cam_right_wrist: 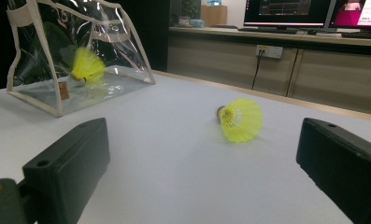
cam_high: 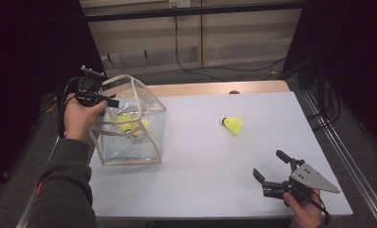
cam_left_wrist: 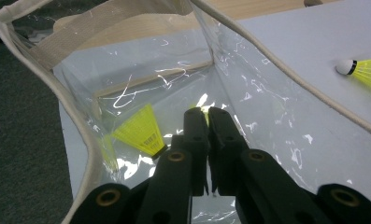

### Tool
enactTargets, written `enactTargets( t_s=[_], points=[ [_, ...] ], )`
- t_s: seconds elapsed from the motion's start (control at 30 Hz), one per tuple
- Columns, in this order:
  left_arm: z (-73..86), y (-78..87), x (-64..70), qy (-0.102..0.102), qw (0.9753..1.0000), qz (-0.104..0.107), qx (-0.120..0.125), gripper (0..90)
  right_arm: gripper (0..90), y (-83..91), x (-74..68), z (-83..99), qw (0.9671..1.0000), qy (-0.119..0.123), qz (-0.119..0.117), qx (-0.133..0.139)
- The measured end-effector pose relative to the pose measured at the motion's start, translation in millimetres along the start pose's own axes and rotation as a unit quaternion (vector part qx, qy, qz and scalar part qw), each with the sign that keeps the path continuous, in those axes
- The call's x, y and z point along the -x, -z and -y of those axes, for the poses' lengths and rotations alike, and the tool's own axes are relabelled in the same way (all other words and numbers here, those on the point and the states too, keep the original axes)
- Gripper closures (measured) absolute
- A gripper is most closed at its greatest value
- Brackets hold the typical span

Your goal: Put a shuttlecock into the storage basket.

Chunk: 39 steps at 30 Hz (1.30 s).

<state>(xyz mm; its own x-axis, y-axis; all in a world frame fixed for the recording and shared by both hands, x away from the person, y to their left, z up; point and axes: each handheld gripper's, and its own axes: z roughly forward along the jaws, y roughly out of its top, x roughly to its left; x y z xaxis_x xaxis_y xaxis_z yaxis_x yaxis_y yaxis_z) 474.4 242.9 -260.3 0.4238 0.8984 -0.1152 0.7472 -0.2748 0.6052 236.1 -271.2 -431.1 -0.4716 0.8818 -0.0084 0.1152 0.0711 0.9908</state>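
An office: monitors (cam_right_wrist: pixel 286 11) on a long desk (cam_right_wrist: pixel 276 35).

Showing blurred inside the clear bag (cam_right_wrist: pixel 80 60) in the right gripper view: a yellow shuttlecock (cam_right_wrist: pixel 86 65), cork end indistinct. Hiding behind the closed jaws of the left tool (cam_left_wrist: pixel 206 116) in the left gripper view: part of a bagged shuttlecock (cam_left_wrist: pixel 139 130). Running off the right edge there: the loose shuttlecock (cam_left_wrist: pixel 360 72) on the bench (cam_left_wrist: pixel 314 42). Cutting off at the bottom edge of the high view: the hand (cam_high: pixel 305 211) holding the right tool (cam_high: pixel 269 168).
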Motion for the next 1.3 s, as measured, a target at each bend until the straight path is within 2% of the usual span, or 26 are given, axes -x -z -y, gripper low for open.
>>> enactTargets(
  t_s=[0.33,0.4,0.7,0.77,1.3],
  points=[
    [-1.7,4.8,2.6,0.006,0.9999,0.011,0.011,79.7,2.6,0.2,0.2,-0.1,1.0,-0.001,0.0,0.0],
    [-3.0,7.8,4.9,-0.002,0.9999,0.002,0.012,77.4,2.6,0.3,0.2,-0.1,1.0,-0.001,0.0,0.001],
    [-8.0,20.9,17.5,-0.002,0.9993,0.026,0.025,67.3,2.6,0.5,0.0,-0.4,1.0,-0.001,0.0,0.0],
    [-8.7,22.7,21.4,-0.006,0.9993,0.026,0.027,64.5,2.6,0.6,-0.1,-0.2,1.0,-0.001,0.0,-0.001],
    [-13.1,30.3,48.3,-0.028,0.9968,0.07,0.027,45.4,2.6,0.9,-0.2,-0.7,1.0,0.0,-0.001,0.0]
  ],
)
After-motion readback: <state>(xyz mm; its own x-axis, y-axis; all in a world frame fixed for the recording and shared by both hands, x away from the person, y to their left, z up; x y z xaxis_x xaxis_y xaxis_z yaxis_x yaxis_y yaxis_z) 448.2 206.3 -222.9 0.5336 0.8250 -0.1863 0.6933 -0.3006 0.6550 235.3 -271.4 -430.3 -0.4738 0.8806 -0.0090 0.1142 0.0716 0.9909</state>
